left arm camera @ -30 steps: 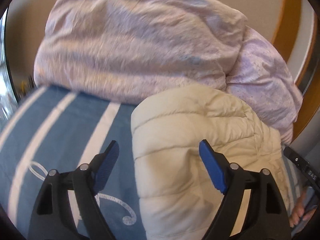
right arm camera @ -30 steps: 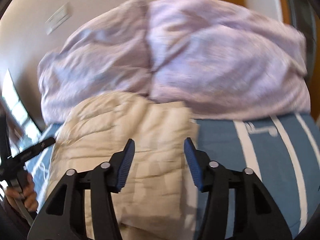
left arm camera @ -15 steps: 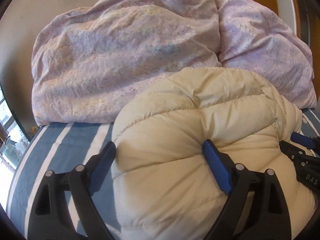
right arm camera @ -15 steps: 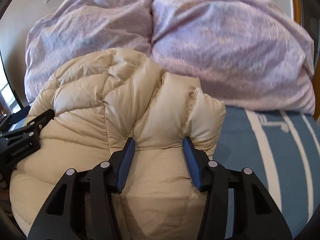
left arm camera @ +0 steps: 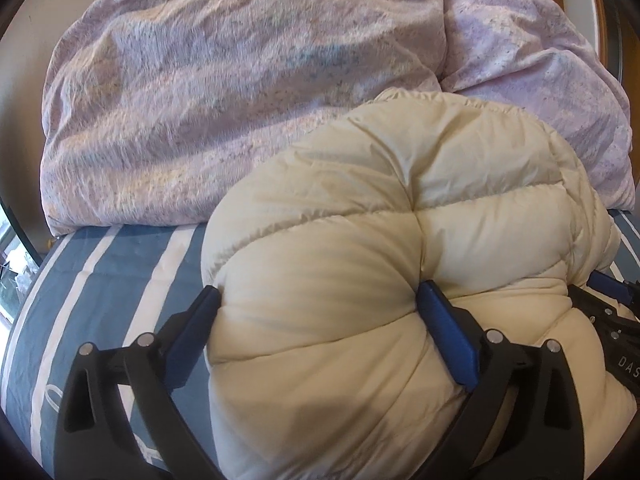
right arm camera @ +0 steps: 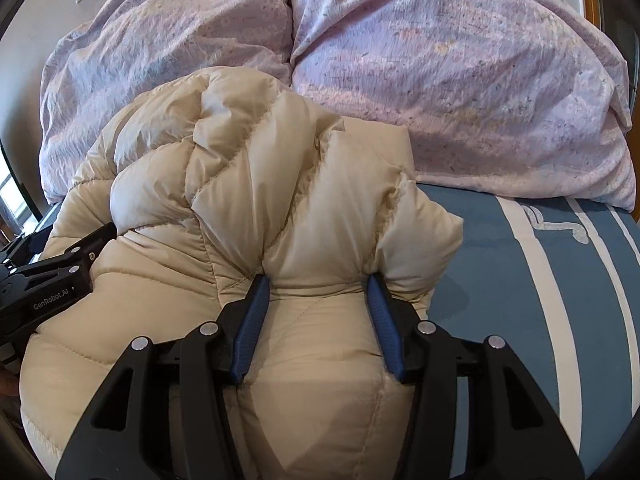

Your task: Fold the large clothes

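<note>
Bed (left arm camera: 120,264) was covered by a blue sheet (right arm camera: 500,280) with white stripes running lengthwise and a thin white curled line pattern near them. A cream puffer jacket (left arm camera: 360,240) lay bunched up directly on the sheet, near the middle, quilted panels bulging up. Behind it, at the far end by the wall, a crumpled lilac duvet (left arm camera: 240,80) was heaped across the full width of the bed, its lower edge resting on the sheet. The jacket's far side touched the duvet. Bare sheet showed on both sides of the jacket, wider on the side seen in the right wrist view.
</note>
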Tool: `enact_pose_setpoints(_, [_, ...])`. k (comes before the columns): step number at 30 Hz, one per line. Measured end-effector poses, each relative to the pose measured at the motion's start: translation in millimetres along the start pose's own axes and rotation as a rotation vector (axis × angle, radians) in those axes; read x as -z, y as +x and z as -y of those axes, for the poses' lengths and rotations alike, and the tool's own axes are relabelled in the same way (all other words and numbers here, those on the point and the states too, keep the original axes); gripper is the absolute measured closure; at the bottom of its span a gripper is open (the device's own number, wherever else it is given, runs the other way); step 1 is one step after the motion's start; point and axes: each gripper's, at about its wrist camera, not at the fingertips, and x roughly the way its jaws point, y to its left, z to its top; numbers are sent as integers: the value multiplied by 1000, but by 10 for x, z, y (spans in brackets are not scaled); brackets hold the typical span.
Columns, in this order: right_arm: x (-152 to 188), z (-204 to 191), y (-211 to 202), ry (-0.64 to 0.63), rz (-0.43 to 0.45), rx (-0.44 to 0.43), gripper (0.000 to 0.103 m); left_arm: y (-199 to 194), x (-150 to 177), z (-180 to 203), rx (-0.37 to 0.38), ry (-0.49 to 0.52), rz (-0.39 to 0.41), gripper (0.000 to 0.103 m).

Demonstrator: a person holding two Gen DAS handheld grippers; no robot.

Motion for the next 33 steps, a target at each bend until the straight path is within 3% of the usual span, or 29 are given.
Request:
enact_pose_setpoints(28, [-76, 35, 72, 44, -7, -6, 46, 113, -38, -32, 3, -11, -57, 2])
enact_pose_setpoints(30, [-59, 19, -27, 24, 3, 43, 40, 50, -29, -42, -6, -17, -47, 2])
enact_pose_setpoints(32, [-26, 48, -221, 31, 30, 91, 21, -129, 10, -74, -7, -32, -39, 2])
enact_pose_setpoints(33, [16, 84, -374, 42, 61, 82, 21, -214, 37, -86, -3, -35, -30, 2])
